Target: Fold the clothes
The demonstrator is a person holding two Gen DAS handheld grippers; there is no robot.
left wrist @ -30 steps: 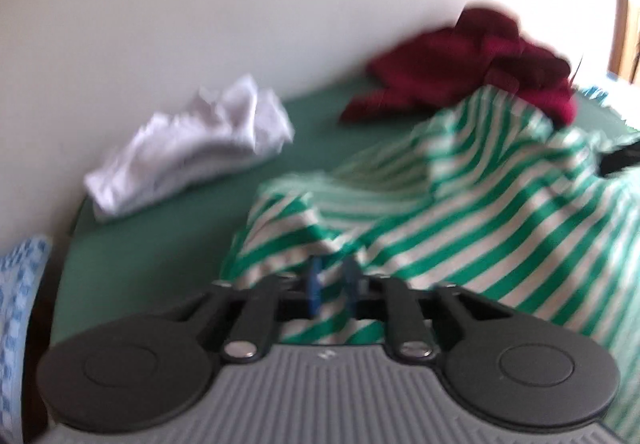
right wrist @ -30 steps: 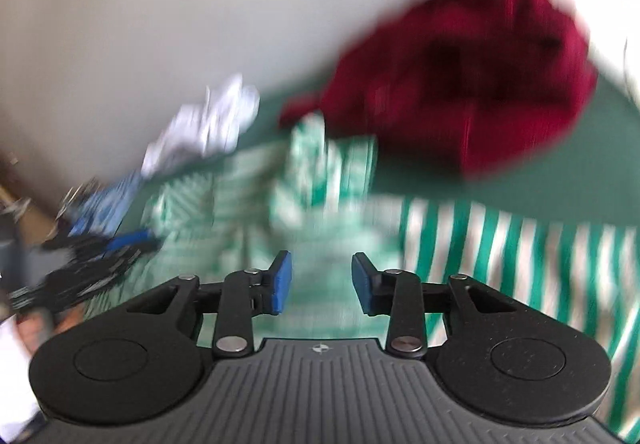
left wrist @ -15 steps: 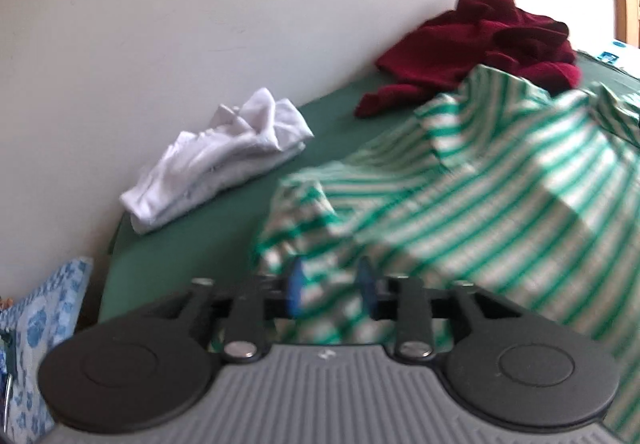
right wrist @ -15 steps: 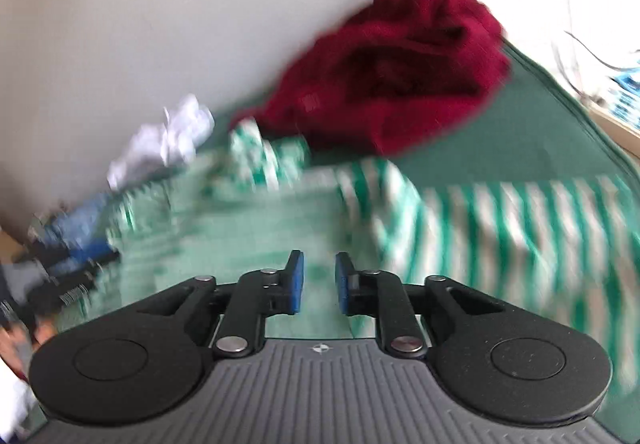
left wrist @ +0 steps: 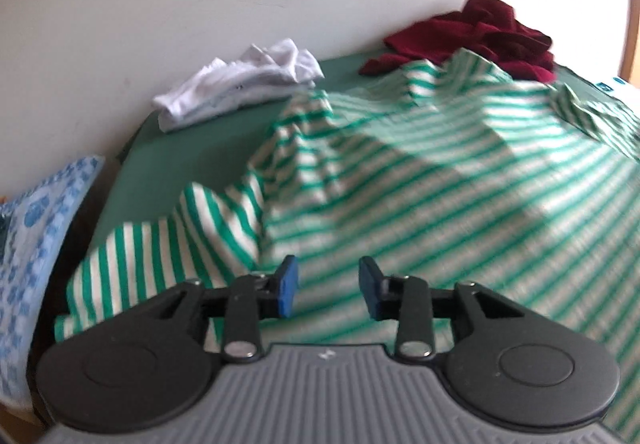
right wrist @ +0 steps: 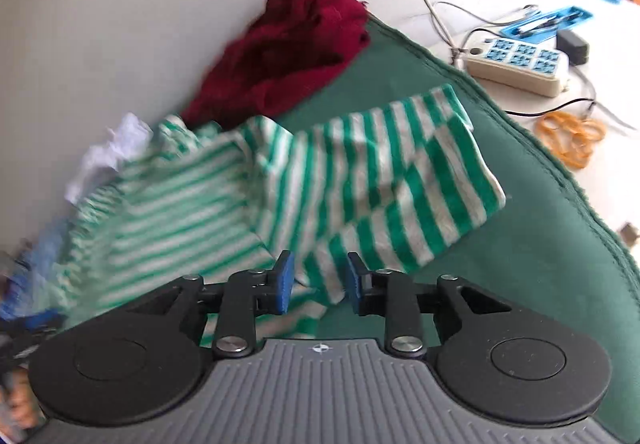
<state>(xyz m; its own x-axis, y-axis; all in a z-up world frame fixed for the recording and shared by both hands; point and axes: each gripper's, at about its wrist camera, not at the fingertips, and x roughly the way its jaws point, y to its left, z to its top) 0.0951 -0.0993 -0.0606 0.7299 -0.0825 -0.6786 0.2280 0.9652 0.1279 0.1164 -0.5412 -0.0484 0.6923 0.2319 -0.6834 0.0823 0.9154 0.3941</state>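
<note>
On the green tabletop, striped shirt just released.
Left hand-held gripper and right hand-held gripper, clenched a moment ago, now gape; garment spread for folding.

- Left gripper, clamped on the striped shirt a second ago, now spread apart and empty.
- Right gripper reopened after narrowing.
- Shirt dropped from its raised drape, sleeve now spread flat on the green cover.
</note>
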